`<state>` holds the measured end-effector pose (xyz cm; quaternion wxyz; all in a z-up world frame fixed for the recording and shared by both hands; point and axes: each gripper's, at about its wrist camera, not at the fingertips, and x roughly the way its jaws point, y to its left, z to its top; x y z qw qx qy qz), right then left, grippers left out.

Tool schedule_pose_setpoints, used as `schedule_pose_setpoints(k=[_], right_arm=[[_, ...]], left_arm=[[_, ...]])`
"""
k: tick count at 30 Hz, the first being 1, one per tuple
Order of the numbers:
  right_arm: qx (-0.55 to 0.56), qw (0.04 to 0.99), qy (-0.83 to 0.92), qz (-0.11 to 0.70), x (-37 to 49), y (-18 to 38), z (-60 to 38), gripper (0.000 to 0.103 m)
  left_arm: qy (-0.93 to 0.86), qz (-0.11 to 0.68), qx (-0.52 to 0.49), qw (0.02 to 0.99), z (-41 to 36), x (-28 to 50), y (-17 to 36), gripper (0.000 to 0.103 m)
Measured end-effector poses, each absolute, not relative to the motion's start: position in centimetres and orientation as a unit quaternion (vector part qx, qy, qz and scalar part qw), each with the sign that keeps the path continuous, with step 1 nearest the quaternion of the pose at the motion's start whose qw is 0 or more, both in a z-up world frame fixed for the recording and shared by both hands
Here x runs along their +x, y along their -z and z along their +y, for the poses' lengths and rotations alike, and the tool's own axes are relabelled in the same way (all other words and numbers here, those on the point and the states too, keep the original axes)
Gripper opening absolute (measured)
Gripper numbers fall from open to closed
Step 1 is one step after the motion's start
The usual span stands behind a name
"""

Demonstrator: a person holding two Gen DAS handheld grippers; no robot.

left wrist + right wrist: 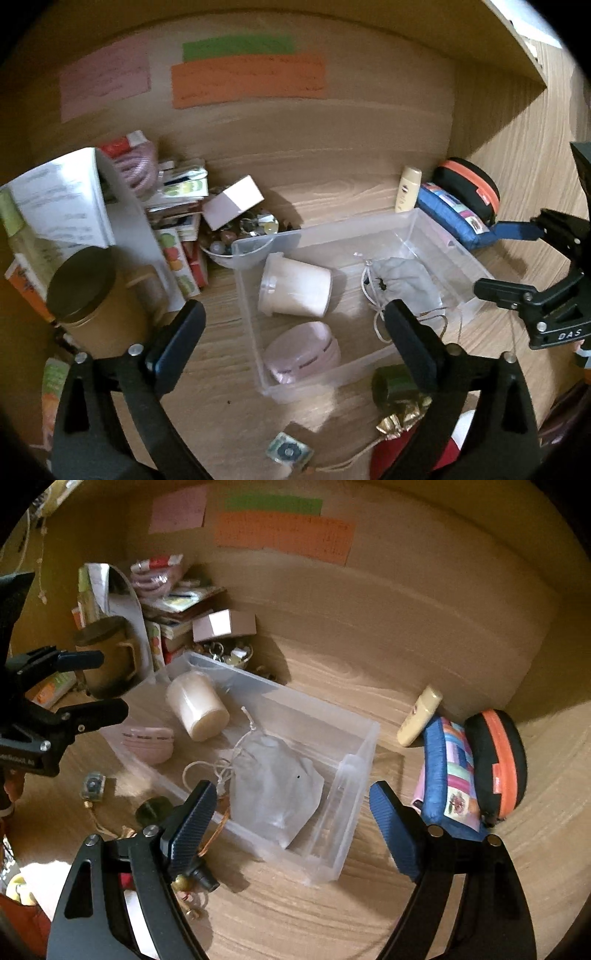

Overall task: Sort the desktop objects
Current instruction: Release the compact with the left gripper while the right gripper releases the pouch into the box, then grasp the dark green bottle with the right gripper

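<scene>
A clear plastic bin (436, 229) (351, 794) lies on the wooden desk. In it are a cream jar on its side (295, 286) (197, 709), a pink round case (303, 350) (147, 744) and a grey drawstring pouch (402, 284) (277, 786). My left gripper (295, 332) is open and empty above the bin's near left part. My right gripper (291, 812) is open and empty above the pouch end of the bin; it also shows in the left wrist view (517, 258).
A blue patchwork pouch (450, 775) (450, 214), a black-and-orange case (498, 760), and a cream tube (419, 716) lie right of the bin. Books (177, 221), a brown jar (88, 306) and a bowl of trinkets (243, 236) crowd the left. A dark green roll (391, 384) and small tag (290, 452) lie in front.
</scene>
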<state>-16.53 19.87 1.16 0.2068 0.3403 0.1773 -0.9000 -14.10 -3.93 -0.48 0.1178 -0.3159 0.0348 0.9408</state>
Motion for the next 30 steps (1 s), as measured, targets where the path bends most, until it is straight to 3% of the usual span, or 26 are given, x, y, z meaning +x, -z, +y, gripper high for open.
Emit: schedule_pose_setpoints(k=[12,25,30], right_arm=[[0.322,0.231,0.902,0.173,-12.2,-0.7,20.0,0.086],[0.367,0.282,0.872,0.160,-11.1,4.2,16.6,0.086],[0.382,0.304,0.861,0.143,-11.2,4.9,15.7,0.077]], left_arm=[[-0.944,0.034,-0.317,0.081,-6.2,-10.6,1.0,0.100],[-0.918,0.048,-0.387,0.076,-7.9,-9.6,6.8,0.100],[-0.911,0.061,-0.398,0.093,-7.8,-9.4,8.3,0.100]])
